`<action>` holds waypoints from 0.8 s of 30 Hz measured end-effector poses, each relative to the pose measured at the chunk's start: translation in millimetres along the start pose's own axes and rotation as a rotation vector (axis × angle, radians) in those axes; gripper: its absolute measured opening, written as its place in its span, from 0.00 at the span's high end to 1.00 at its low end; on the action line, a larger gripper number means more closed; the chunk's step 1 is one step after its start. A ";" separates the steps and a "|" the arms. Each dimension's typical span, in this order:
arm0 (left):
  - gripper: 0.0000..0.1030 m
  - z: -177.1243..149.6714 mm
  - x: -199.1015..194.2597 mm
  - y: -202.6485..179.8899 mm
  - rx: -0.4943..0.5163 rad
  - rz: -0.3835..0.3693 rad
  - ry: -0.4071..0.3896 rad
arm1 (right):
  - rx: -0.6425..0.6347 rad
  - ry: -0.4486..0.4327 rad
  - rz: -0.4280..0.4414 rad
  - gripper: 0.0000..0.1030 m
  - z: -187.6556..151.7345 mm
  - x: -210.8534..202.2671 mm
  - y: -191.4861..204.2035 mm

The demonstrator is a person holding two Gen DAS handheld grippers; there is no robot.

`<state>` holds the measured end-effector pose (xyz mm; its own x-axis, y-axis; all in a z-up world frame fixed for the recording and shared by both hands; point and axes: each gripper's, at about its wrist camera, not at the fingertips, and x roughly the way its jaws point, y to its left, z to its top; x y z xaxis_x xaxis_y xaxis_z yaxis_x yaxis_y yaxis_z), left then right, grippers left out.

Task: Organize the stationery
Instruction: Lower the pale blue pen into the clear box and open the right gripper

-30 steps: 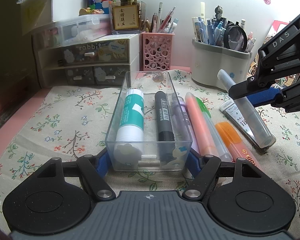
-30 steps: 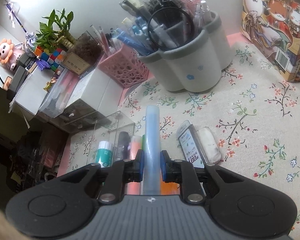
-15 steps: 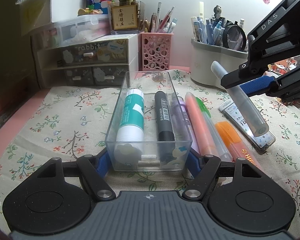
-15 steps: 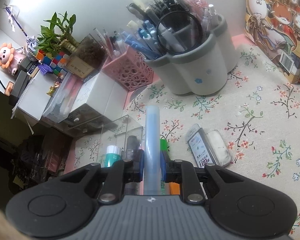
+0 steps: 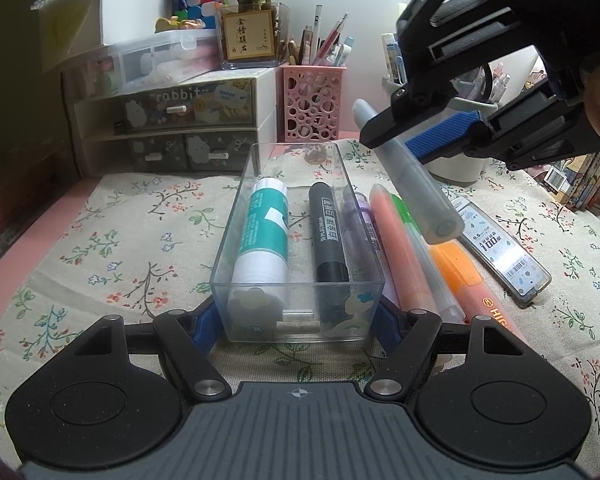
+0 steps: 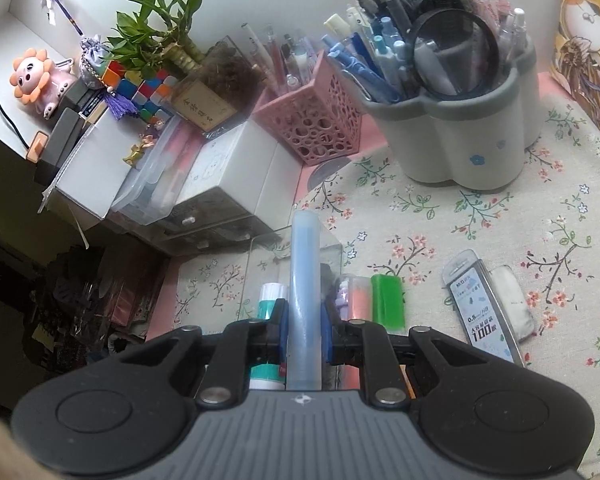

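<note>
**Inspector:** Count what sits in the clear plastic tray (image 5: pixel 236 240).

**Assistant:** Two items, both cylinders: one glue stick (image 5: pixel 265 236) with a teal label and white cap, and one black marker (image 5: pixel 329 236). The tray is a transparent, straight-walled rectangle with cartoon stickers on its near end.

**Inspector:** And beside it on the floral cloth (image 5: pixel 100 248)?

**Assistant:** Four highlighters laid side by side along its right wall: one purple highlighter (image 5: pixel 370 224), one pink highlighter (image 5: pixel 400 252), one green highlighter (image 5: pixel 414 232), one orange highlighter (image 5: pixel 466 276). Further right, one flat pencil-lead case (image 5: pixel 504 256).

**Inspector:** Claws?

**Assistant:** The left gripper (image 5: pixel 296 320) is clamped across the tray's near end, blue pads against both side walls. The right gripper (image 6: pixel 304 336) is clenched on one frosted pale-blue pen (image 6: pixel 305 300), a smooth round tube held in the air, slanting above the highlighters just right of the tray.
</note>
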<state>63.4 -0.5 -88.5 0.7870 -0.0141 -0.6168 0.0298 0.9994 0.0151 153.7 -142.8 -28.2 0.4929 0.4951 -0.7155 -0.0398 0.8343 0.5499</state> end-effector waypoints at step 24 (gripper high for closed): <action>0.29 0.0 0.0 0.1 0.000 0.000 0.000 | 0.018 0.112 0.014 0.90 8.4 48.0 15.1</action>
<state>63.4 -0.4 -88.5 0.7869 -0.0143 -0.6169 0.0302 0.9994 0.0154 184.1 -108.5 -50.7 0.3918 0.5319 -0.7507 -0.0298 0.8228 0.5675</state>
